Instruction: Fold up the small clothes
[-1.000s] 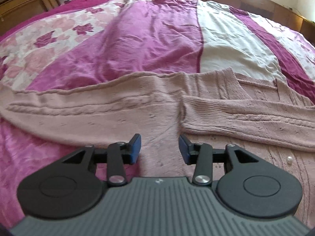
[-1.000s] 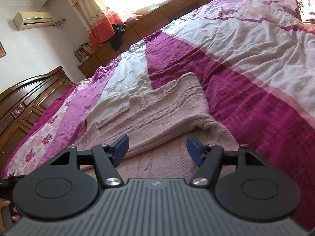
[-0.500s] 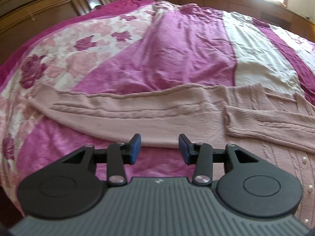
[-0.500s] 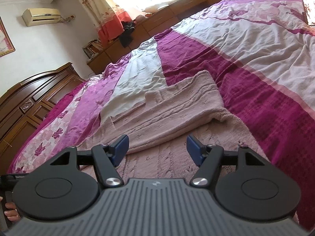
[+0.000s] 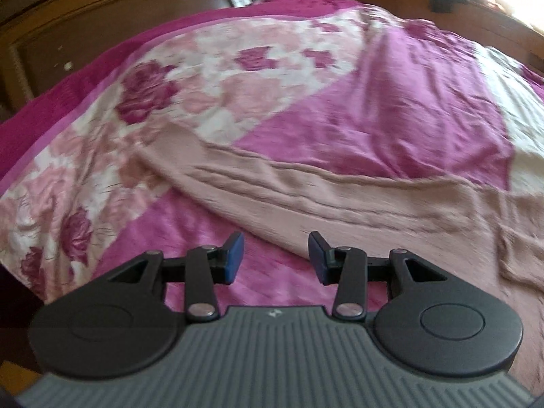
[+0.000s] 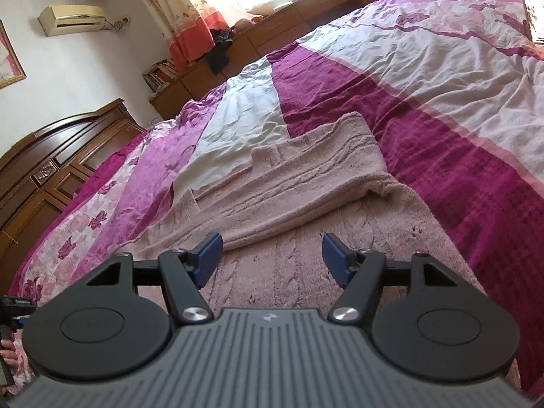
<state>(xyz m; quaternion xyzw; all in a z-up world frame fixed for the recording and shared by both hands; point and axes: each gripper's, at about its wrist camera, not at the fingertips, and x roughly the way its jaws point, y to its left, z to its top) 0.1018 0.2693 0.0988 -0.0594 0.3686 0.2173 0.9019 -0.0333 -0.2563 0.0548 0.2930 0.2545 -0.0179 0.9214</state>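
Seemingly, pink cable-knit cardigan (image 6: 299, 187) lies half-folded.

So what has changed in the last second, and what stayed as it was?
The left tongs swung left along the pink cardigan, now aiming near its spread sleeve, off the folded one. The right tongs barely moved. Both stayed open and empty; the cardigan lay unchanged.

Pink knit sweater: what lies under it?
The pink knit sweater lies on the magenta patchwork bedspread; one sleeve is folded over its body. Whatever lies beneath is hidden.
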